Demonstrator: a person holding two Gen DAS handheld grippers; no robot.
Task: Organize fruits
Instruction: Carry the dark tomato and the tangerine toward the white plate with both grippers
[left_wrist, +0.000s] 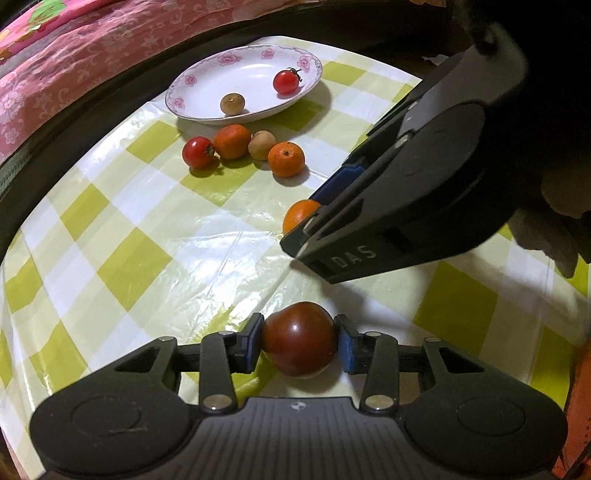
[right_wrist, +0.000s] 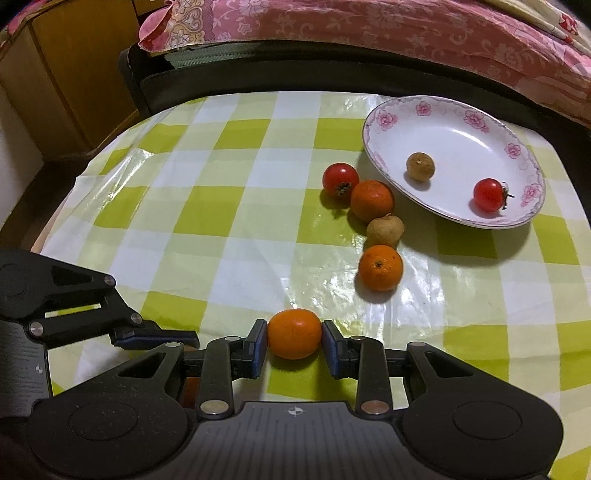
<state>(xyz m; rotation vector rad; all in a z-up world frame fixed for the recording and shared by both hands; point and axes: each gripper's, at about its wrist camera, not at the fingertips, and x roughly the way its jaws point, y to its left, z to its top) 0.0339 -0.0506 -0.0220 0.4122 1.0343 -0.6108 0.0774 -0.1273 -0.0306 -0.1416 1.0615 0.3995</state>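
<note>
Left wrist: left gripper pinching dark red-brown tomato, glossy. Ahead: plate.

Right wrist: right gripper pinching orange tangerine. Ahead-right: 2 tangerines, 2 cherry tomatoes, 2 brown longans total.

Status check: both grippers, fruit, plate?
Left gripper shut on dark tomato. Right gripper shut on tangerine. Plate path unobstructed.

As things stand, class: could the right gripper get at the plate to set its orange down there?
Probably yes. The right gripper, shut on the orange, has bare tablecloth ahead; only the loose fruit cluster lies near the plate, and lifting over it should clear it.
</note>
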